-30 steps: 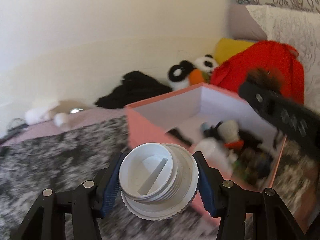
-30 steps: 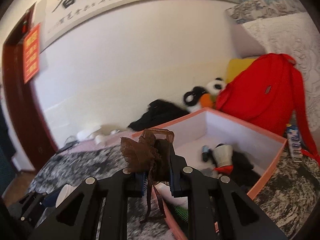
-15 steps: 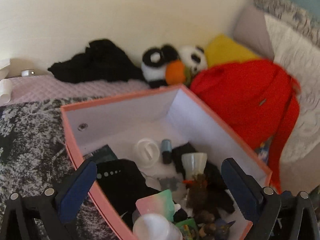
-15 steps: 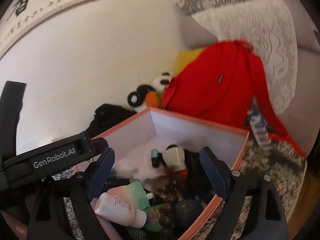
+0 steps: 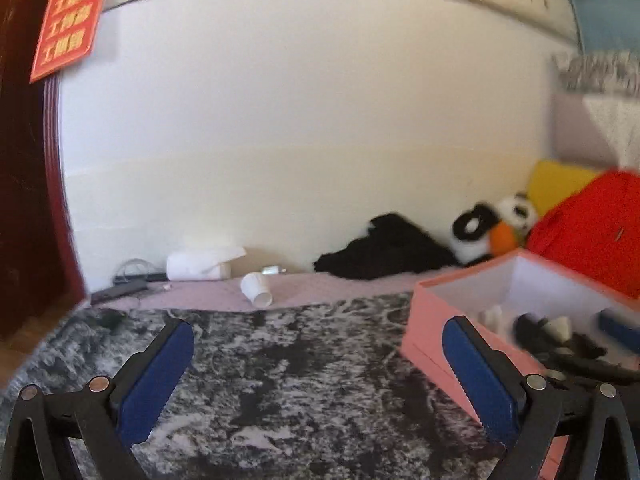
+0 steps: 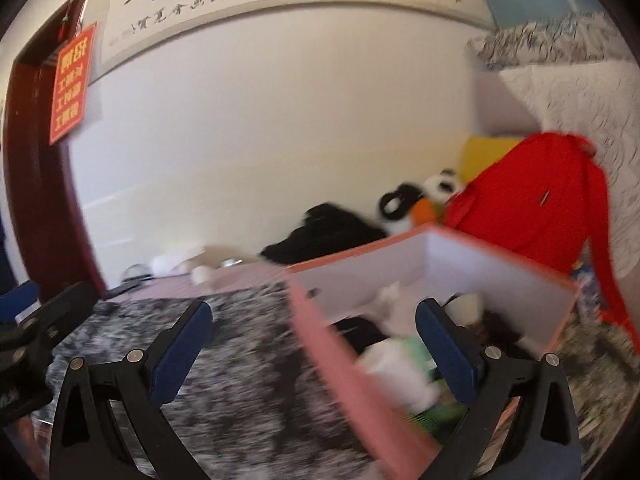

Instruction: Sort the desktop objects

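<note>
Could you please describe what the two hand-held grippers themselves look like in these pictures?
Both look alike. The left hand-held gripper and the right hand-held gripper each have a black frame of angular struts joined by round silver rivets. Each finger carries a long, blue, rounded pad on its inner face. No cables, sleeves or lettering show on them here.

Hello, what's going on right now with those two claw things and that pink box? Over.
Left gripper open, empty, over the grey mottled cover. Right gripper open, empty, at the pink box near wall. Box holds assorted small items. Nothing blocking.
</note>
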Tool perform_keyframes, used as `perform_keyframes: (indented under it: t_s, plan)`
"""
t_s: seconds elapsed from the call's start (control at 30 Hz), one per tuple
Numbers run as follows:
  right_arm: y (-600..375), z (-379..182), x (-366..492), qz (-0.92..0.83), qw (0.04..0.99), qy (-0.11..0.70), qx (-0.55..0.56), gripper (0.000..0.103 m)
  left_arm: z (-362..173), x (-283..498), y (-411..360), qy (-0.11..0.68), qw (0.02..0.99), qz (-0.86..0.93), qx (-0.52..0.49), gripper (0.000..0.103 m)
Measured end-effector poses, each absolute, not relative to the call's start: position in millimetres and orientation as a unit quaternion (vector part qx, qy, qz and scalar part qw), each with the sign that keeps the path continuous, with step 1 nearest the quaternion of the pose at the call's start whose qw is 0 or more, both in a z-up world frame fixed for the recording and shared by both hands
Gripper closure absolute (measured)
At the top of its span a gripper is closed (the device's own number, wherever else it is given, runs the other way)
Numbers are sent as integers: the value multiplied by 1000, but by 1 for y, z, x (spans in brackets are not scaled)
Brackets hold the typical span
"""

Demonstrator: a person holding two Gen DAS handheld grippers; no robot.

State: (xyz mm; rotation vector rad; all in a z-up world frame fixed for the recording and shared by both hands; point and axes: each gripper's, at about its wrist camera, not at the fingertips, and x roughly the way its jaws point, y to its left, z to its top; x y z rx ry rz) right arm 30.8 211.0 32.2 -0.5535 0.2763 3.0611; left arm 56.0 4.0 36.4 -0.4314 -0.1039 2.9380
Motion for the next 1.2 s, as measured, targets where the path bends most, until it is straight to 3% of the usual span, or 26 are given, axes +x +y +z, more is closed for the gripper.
perform_keyframes:
  t_s: [0.1,0.2,0.43,0.67,1.2]
  plan:
    - [182,26,23,975,-13,96,-200,0,27,61,-27,-119,153,971,-143,1]
    - [145,23,19,976,-24,74,-201,0,29,77,-42,-134,180,970,-95,1]
    - [103,13,20,983,-3,-17,-181,0,47,142,-48,-75,233,969,18,1]
    - [117,13,14,980,3,4,-201,0,53,188,-44,-64,229,966,97,0]
    - [129,10,6,974,15,-5,-228,0,37,188,6,54,211,972,83,0]
